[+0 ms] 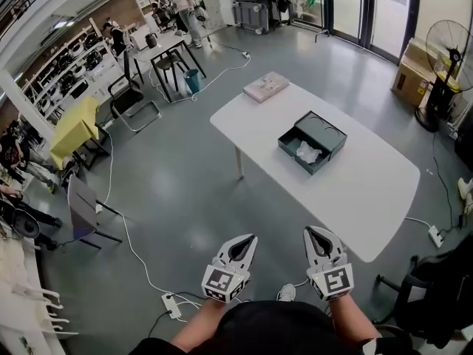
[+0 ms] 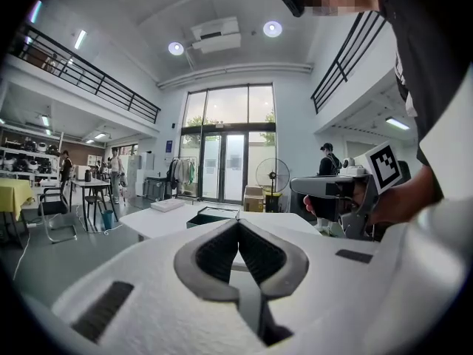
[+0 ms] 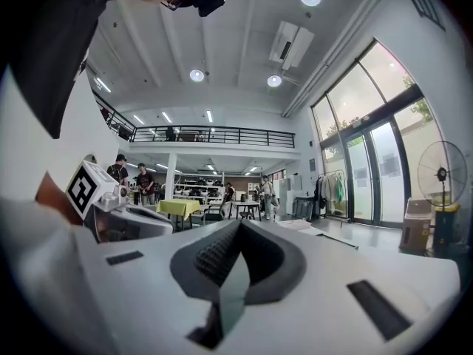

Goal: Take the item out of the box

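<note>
The left gripper (image 1: 248, 239) and right gripper (image 1: 311, 232) are both pinched shut, empty. The box (image 1: 290, 146) sits on the table (image 1: 355, 194).

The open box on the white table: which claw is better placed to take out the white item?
Right, probably: the right claw is nearer the box than the left claw; both are shut, far away.

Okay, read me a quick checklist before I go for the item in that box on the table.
1. Box open on the table: ok.
2. White item visible inside: ok.
3. Left hand-held gripper empty: ok.
4. Right hand-held gripper empty: ok.
5. Jaws open for grasping: not ok, both shut.
6. Grippers near the box: not ok, both over floor short of the table.
</note>
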Demonstrator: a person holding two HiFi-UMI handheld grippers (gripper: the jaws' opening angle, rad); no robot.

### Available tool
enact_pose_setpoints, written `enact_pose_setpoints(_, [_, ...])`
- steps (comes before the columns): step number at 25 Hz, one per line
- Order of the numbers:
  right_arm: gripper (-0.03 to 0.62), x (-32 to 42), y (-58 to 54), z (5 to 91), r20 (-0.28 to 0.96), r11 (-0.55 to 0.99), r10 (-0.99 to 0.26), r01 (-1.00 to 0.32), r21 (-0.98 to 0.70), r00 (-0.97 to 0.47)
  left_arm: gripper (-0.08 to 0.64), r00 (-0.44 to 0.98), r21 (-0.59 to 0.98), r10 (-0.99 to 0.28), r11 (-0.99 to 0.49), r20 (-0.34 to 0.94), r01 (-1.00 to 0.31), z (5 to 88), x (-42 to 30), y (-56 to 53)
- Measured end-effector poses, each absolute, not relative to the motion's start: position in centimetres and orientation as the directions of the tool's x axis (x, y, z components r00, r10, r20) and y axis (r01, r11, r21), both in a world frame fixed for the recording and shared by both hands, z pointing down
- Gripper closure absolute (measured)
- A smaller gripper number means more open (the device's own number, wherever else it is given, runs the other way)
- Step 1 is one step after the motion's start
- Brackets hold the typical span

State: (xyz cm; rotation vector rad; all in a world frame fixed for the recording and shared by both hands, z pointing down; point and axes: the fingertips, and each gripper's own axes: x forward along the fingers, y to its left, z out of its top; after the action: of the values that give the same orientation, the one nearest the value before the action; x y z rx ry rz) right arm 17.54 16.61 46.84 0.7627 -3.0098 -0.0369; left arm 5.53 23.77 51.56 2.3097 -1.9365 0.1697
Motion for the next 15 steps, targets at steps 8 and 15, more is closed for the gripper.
enact_pose_setpoints(8, [0.586,17.9,13.8,48.0,0.056,0.882,-0.47,-0.471,0.007,-0.881,0.549,0.143,0.035,-0.975,-0.139,0.173,-0.99,51.9,5.2,21.7])
enact_pose_setpoints(15, [0.586,14.3,10.7,48.5,0.064,0.874,-0.485,-0.485,0.014,-0.872,0.549,0.167,0.048,-0.972,-0.161,0.166,-0.986,52.6,1.7,18.2])
